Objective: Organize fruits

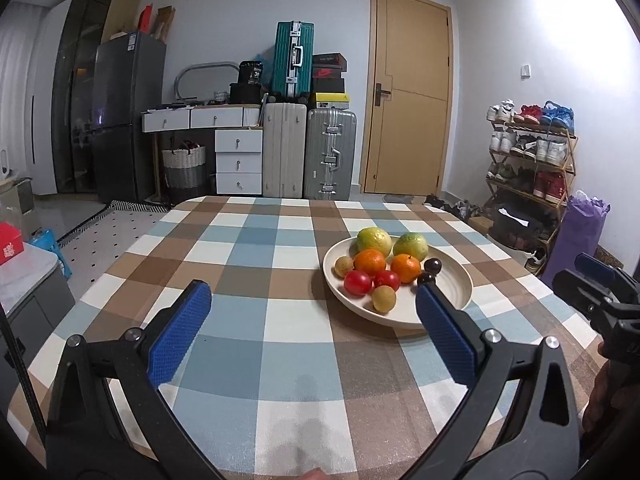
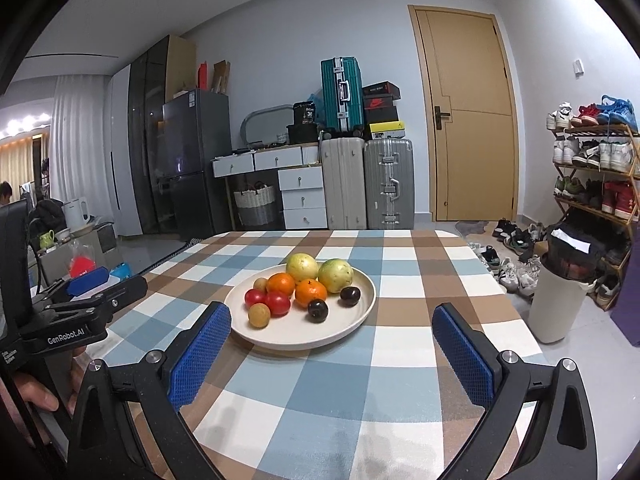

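The fruits (image 2: 304,286) lie together in a cream plate (image 2: 352,322) on the checked table (image 2: 400,356), just ahead of the left-hand finger of the right tongs (image 2: 332,316), beside the right-hand finger of the left tongs (image 1: 314,294), both spread wide, empty.

open tablecloth ahead of both tools, one loaded plate in the way

the left gripper (image 1: 312,300) has its blue pads spread wide over bare checked tablecloth (image 1: 248,320), with nothing between or straight ahead of them; the cream plate (image 1: 452,280) heaped with fruit sits ahead to its right, its near rim seemingly just behind the right pad, though the overlap hides any gap. the right gripper (image 2: 332,324), also wide apart, faces that plate ahead to its left, with free cloth ahead to its right and beneath it. the two tools stand near each other, side by side.
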`<state>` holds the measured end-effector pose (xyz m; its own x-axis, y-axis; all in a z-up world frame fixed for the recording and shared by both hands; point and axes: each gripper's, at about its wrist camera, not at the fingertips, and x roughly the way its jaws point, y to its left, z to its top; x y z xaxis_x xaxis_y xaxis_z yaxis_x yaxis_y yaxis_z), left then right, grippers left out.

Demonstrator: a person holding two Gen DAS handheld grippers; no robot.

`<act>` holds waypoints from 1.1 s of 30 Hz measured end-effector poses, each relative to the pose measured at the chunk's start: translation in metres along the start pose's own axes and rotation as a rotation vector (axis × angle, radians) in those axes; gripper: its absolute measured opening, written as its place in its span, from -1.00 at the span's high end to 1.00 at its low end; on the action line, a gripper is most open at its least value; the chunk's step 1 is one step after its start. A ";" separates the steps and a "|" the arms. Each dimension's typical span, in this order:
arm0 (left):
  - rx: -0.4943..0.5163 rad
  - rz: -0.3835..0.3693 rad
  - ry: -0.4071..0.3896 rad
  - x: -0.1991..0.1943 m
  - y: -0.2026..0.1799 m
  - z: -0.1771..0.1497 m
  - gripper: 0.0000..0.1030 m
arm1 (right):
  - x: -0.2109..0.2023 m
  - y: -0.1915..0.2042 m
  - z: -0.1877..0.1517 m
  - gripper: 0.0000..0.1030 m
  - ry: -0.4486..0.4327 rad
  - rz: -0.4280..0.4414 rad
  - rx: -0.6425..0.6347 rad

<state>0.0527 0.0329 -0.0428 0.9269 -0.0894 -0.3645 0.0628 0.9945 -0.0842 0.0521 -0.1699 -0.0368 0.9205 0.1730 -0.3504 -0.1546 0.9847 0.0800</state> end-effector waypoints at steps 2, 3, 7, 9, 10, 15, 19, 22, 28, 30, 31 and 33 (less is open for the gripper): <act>0.007 0.002 -0.004 0.001 -0.001 0.000 -0.98 | 0.001 0.002 0.000 -0.99 0.007 -0.004 -0.010; 0.012 0.005 -0.004 0.002 -0.001 0.000 -0.98 | 0.003 0.003 -0.001 -0.99 0.013 -0.001 -0.019; 0.036 0.017 0.003 0.005 -0.007 0.000 -0.98 | 0.002 0.008 0.000 -0.99 0.013 -0.020 -0.042; 0.054 0.030 -0.006 0.004 -0.011 -0.001 -0.98 | -0.002 0.009 0.000 -0.99 -0.009 -0.037 -0.046; 0.058 0.034 -0.018 0.002 -0.012 -0.001 -0.98 | -0.004 0.009 0.000 -0.99 -0.019 -0.040 -0.047; 0.059 0.035 -0.044 -0.009 -0.013 -0.003 -0.98 | -0.003 0.011 0.000 -0.99 -0.017 -0.043 -0.058; 0.061 0.033 -0.051 -0.019 -0.016 -0.003 -0.98 | -0.003 0.012 -0.001 -0.99 -0.016 -0.042 -0.056; 0.063 0.034 -0.051 -0.020 -0.017 -0.002 -0.98 | -0.004 0.010 0.000 -0.99 -0.016 -0.042 -0.058; 0.062 0.034 -0.051 -0.020 -0.018 -0.002 -0.98 | -0.004 0.011 -0.001 -0.99 -0.016 -0.042 -0.057; 0.062 0.035 -0.052 -0.019 -0.017 -0.002 -0.98 | -0.004 0.011 -0.001 -0.99 -0.017 -0.042 -0.056; 0.061 0.037 -0.052 -0.020 -0.017 -0.002 -0.98 | -0.003 0.011 -0.001 -0.99 -0.016 -0.042 -0.056; 0.061 0.037 -0.052 -0.023 -0.019 -0.002 -0.98 | -0.003 0.011 -0.001 -0.99 -0.016 -0.042 -0.056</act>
<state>0.0290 0.0165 -0.0349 0.9469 -0.0512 -0.3173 0.0491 0.9987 -0.0148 0.0471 -0.1599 -0.0353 0.9323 0.1317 -0.3369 -0.1354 0.9907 0.0127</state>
